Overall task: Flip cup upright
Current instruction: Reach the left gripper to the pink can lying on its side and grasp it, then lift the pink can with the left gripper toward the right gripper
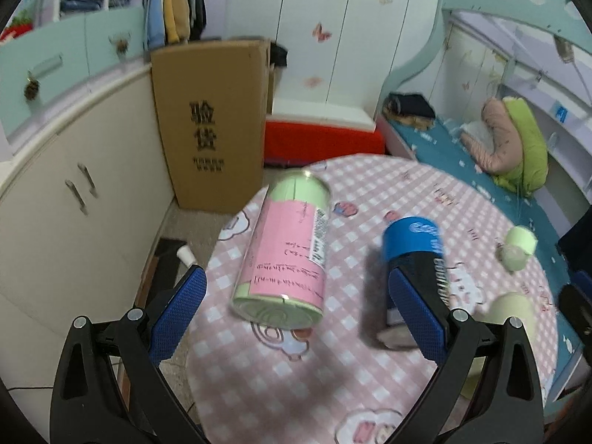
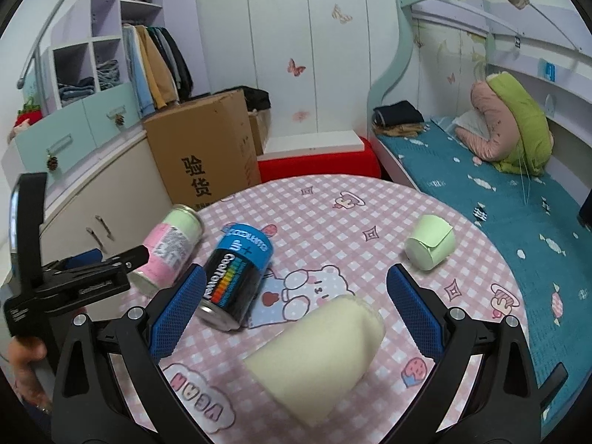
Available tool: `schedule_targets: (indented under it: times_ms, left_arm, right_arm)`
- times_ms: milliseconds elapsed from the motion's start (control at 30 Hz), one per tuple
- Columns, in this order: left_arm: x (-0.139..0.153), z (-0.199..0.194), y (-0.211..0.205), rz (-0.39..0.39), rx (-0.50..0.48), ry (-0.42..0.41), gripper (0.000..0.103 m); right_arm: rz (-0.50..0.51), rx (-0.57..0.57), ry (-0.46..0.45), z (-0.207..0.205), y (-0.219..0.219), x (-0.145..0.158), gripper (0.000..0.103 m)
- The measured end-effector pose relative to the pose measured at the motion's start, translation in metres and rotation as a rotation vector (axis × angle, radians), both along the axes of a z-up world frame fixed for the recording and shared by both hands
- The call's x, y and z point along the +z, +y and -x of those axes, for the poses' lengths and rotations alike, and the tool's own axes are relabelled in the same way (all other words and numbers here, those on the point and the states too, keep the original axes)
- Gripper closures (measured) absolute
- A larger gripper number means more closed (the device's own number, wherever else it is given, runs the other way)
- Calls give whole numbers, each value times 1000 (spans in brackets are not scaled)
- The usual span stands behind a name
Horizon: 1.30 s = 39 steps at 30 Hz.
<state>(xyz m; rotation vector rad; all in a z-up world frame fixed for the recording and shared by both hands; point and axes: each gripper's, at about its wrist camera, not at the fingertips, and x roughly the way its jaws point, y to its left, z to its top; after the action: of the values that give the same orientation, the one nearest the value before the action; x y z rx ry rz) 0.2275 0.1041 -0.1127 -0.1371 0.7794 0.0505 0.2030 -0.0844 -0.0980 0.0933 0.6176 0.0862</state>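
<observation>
A cream cup (image 2: 318, 359) lies on its side on the round pink checked table (image 2: 370, 203), between the open fingers of my right gripper (image 2: 296, 318), its base toward the camera. It shows at the right edge of the left wrist view (image 1: 514, 314). A pale green cup (image 2: 431, 246) lies on its side further right, also in the left wrist view (image 1: 518, 248). My left gripper (image 1: 296, 318) is open and empty above a lying pink and green can (image 1: 286, 251). A blue and black battery-shaped can (image 1: 414, 262) lies by its right finger (image 1: 418, 318).
The pink can (image 2: 166, 248) and the battery can (image 2: 236, 277) lie left of the cream cup. A cardboard box (image 1: 211, 118), cream cabinets (image 1: 74, 203) and a red stool (image 2: 318, 162) stand beyond the table. A bed (image 2: 499, 192) is at the right.
</observation>
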Motion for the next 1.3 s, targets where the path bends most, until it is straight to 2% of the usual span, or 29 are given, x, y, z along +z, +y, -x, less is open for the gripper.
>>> schedule_targets:
  times_ms: [167,233,267,300,533,700,967,1300]
  left_arm:
    - [-20,-24,2,-21,6,53,9]
    - [-27,-32,2,-15,6,78,19]
    - [-31,-35,3,-2,0,97,29]
    - [-33,-39,5,7,0,107,34]
    - [-32,-36,5,16,8,102,35]
    - [-17,-5,5,-2,23,53,36]
    - [-8,65,-10,14,7,45,36]
    - [-25,149,-63,52,-84,61,36]
  right_arm:
    - [-3,-28,30,-19,-7,-11,5]
    - [-13,-31,44,-24,-10,-15,5]
    - [-15,-32,51,-27,-11,-17,5]
    - [-16,-35,54,-28,-11,-19,5]
    - [-25,-39,69,-27,-17,-23,5]
    - [-32,-47,62,-9,-23,-18,5]
    - [-30,-52,58,38,-33,-11,5]
    - [-54,-47,89,95,-44,-20,5]
